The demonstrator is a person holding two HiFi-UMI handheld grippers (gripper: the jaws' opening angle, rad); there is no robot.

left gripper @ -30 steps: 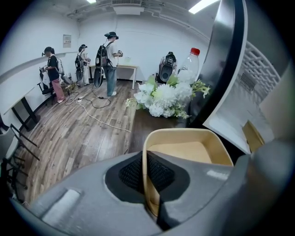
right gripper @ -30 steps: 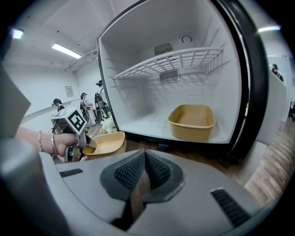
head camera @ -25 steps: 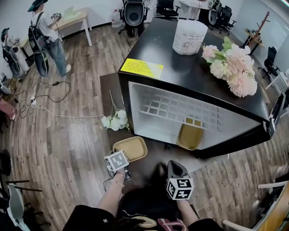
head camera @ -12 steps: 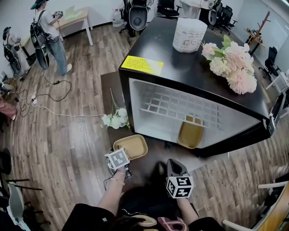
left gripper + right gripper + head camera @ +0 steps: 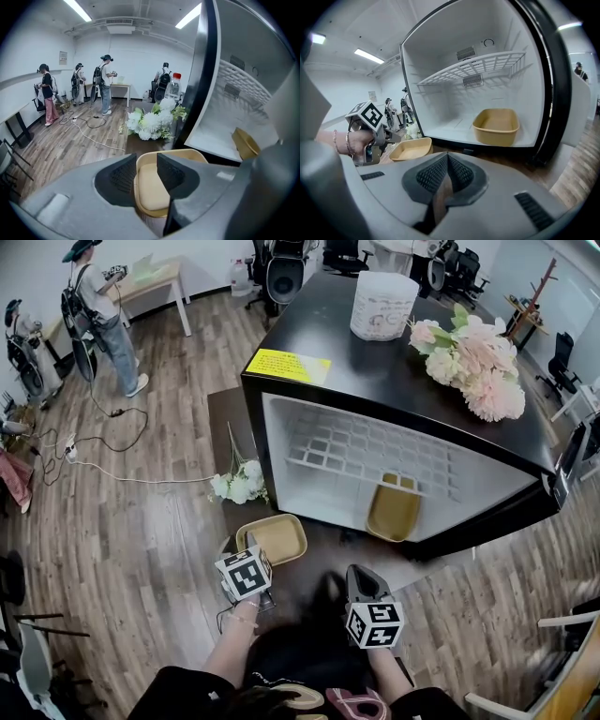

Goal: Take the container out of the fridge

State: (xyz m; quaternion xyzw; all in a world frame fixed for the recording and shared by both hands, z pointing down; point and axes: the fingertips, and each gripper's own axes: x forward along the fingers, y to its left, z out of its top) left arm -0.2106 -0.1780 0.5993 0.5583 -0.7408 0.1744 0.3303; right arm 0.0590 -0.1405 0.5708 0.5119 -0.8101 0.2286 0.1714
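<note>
Fingers (image 5: 123, 176) of my left gripper (image 5: 146, 164) stand apart, having just been opening. One tan container (image 5: 154, 192) lies on the floor (image 5: 61, 140) just beneath and ahead of them, showing through the gap, ungripped. My right gripper (image 5: 446, 161), off to the right of those fingers, has its own fingers pressed together on nothing. Ahead of them, a second tan container (image 5: 497, 125) sits inside the open fridge (image 5: 555, 93), on its bottom, under the wire shelf (image 5: 473, 63).
</note>
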